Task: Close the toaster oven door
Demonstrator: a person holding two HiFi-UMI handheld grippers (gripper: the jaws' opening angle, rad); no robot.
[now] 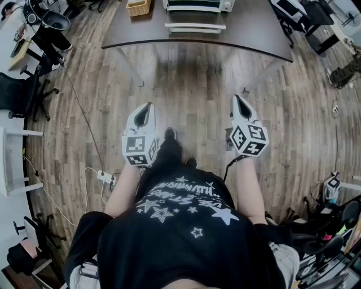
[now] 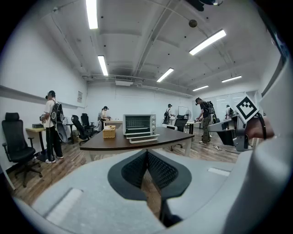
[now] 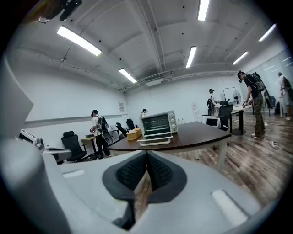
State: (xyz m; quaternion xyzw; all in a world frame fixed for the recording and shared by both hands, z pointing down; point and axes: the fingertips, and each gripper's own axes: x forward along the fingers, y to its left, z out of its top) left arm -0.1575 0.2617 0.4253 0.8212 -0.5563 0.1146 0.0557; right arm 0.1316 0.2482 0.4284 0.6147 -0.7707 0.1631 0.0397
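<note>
A silver toaster oven (image 2: pixel 139 124) (image 3: pixel 158 124) stands on a dark brown table (image 1: pixel 248 34) (image 2: pixel 128 142) (image 3: pixel 192 136) some way ahead of me. Its door (image 1: pixel 195 26) (image 2: pixel 143 138) (image 3: pixel 154 140) hangs open, lying flat in front of it. My left gripper (image 1: pixel 148 106) (image 2: pixel 147 153) and right gripper (image 1: pixel 237 99) (image 3: pixel 146 155) are held side by side well short of the table, above the wooden floor. Both are shut with their dark pads together and nothing between them.
A small wicker basket (image 1: pixel 138 7) (image 2: pixel 109 132) (image 3: pixel 134 133) sits on the table left of the oven. Office chairs (image 2: pixel 16 141) and desks line the left side. Several people (image 2: pixel 50 125) stand farther back in the room. A power strip with cable (image 1: pixel 104 177) lies on the floor.
</note>
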